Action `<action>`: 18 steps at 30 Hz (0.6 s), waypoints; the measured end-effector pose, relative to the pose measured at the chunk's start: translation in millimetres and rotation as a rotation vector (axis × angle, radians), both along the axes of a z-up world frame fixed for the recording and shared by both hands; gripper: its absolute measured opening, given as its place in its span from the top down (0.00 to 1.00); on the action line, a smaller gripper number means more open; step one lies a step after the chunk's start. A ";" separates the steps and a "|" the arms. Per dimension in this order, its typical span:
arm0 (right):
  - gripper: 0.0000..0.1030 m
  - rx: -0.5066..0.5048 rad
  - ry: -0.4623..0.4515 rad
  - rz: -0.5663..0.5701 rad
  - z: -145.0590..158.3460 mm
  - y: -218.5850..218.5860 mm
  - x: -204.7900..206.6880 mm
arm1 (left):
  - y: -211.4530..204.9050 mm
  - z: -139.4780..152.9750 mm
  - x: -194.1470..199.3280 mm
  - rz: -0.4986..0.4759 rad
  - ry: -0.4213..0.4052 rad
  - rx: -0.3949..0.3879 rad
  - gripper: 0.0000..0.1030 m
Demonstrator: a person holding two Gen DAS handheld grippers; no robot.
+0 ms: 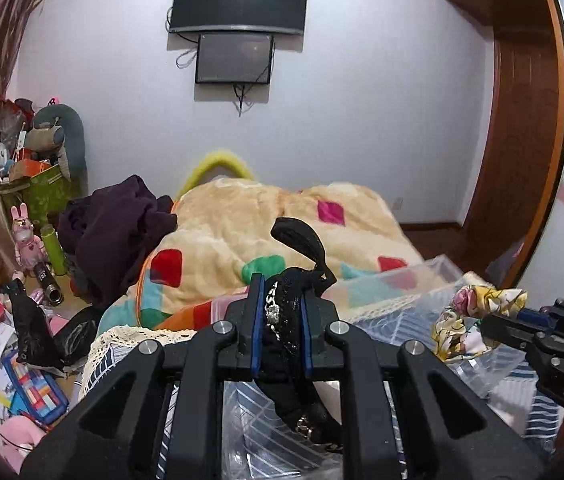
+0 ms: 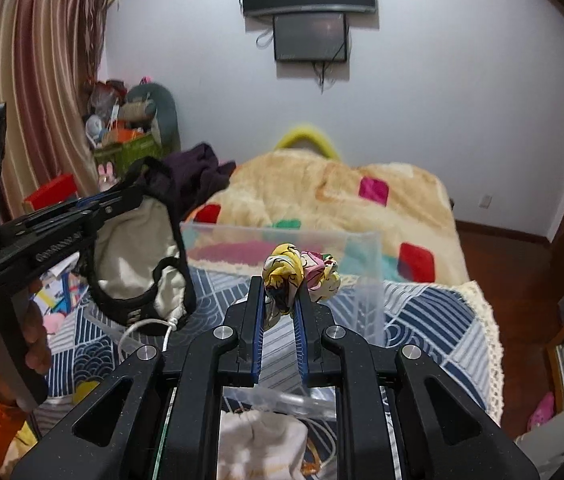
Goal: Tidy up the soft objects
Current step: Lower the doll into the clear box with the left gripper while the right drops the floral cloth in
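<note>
Closest to you, your left gripper (image 1: 281, 312) is clamped on a black garment (image 1: 288, 304) with a silvery trim; one strap loops up past the fingertips and the rest hangs down below them. Your right gripper (image 2: 279, 300) is pinched on a bunched yellow-and-pink floral cloth (image 2: 302, 270), held at the fingertips only.

Both hang over or just beside a clear plastic bin (image 2: 362, 276) resting on a blue-and-white patterned bedspread (image 2: 434, 312). A white cable (image 2: 150, 326) lies on the spread under the black garment.

Risks, as I judge them: the dangling black loops could snag the bin's rim or drag the cable as you lower them, and the floral cloth's shallow grip could slip free before it is over the bin.

Further off, a cream fleece blanket (image 1: 242, 220) with coloured patches covers the bed, with a dark purple heap (image 1: 118, 224) to its left. Beyond that are a cluttered floor, striped curtains and two dark screens (image 1: 238, 0) on a pale wall.
</note>
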State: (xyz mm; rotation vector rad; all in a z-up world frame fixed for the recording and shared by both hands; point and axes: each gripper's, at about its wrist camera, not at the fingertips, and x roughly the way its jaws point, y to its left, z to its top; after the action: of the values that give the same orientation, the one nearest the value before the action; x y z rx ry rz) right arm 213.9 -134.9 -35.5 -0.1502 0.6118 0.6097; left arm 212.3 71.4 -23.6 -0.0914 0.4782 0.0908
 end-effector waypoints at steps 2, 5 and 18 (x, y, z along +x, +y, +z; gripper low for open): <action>0.88 -0.024 0.022 0.009 -4.2 3.9 4.7 | -1.7 -10.9 8.7 -0.012 0.038 0.009 0.86; 0.88 -0.062 0.072 0.023 -13.9 9.2 12.1 | -4.8 -25.1 14.9 -0.037 0.094 0.015 0.86; 0.52 -0.115 0.075 0.027 -16.8 1.7 -2.4 | -16.8 -33.4 -7.5 -0.154 0.187 -0.036 0.77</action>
State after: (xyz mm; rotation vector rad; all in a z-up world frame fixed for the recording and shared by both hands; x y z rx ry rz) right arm 211.5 -133.2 -52.3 -0.2440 0.7186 0.6083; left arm 204.9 54.5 -56.9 -0.0819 0.6719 -0.0609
